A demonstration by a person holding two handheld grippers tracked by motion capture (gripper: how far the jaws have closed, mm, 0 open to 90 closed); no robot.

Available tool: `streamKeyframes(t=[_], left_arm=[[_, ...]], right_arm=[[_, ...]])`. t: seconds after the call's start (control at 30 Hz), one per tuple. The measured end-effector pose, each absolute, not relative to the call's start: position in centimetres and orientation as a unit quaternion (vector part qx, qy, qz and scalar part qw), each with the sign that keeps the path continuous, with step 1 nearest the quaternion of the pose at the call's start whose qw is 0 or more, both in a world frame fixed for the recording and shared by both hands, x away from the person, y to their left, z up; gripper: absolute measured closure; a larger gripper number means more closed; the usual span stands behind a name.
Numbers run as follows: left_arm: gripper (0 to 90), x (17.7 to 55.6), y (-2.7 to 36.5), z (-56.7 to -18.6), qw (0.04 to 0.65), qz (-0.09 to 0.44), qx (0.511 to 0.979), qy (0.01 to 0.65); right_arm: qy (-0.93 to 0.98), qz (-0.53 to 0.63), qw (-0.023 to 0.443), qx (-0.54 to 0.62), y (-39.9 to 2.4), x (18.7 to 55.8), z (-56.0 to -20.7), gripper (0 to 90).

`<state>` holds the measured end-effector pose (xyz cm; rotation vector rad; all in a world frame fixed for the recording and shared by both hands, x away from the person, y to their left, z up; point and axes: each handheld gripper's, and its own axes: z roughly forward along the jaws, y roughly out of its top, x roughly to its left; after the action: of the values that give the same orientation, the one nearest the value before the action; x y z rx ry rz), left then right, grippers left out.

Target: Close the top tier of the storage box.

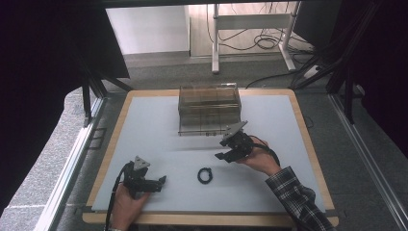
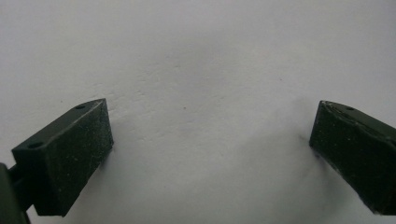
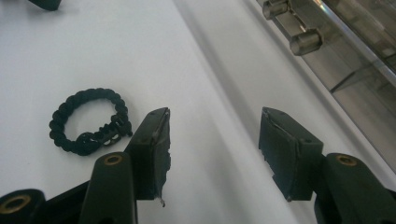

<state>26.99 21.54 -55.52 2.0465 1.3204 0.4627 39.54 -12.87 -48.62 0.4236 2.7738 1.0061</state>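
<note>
High view: my left gripper (image 1: 161,181) rests low at the near left of the surface (image 1: 159,130), pointing right; my right gripper (image 1: 220,149) is held toward the right, between the clear box (image 1: 210,109) at the far middle and the black braided ring (image 1: 205,175) that lies flat near the middle of the near edge; the ring is apart from both grippers, nearer to my right one, and touched by neither; my right forearm wears a plaid sleeve (image 1: 298,199).

Left gripper view: my left gripper (image 2: 210,140) stands wide open; its two black jaws are set far apart over bare white surface (image 2: 201,60), with nothing between them.

Right gripper view: my right gripper (image 3: 215,135) is about half open and holds nothing; bare surface (image 3: 219,186) lies between its jaws; the black braided ring (image 3: 88,121) lies just outside the left jaw, close beside it, and I cannot tell whether the two touch; the clear box (image 3: 355,70) runs along the upper right, with two metal knobs (image 3: 306,42) on its front.
</note>
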Motion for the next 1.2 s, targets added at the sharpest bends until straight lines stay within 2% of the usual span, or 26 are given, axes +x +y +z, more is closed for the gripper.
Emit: streamKeyframes(t=[0.37, 0.47, 1.2], left_arm=[[0.0, 27.0, 21.5, -55.5, 0.325, 0.176, 0.781, 0.504], [0.0, 27.0, 21.5, -55.5, 0.325, 0.177, 0.781, 0.504], [0.0, 27.0, 21.5, -55.5, 0.325, 0.177, 0.781, 0.503]], right_arm=[[0.931, 0.333, 0.073, 0.131, -12.3, 38.6, -49.3, 47.9], [0.930, 0.338, 0.068, 0.130, -12.1, 38.4, -49.4, 52.2], [0.933, 0.346, 0.040, 0.096, -9.8, 36.7, -50.1, 68.9]])
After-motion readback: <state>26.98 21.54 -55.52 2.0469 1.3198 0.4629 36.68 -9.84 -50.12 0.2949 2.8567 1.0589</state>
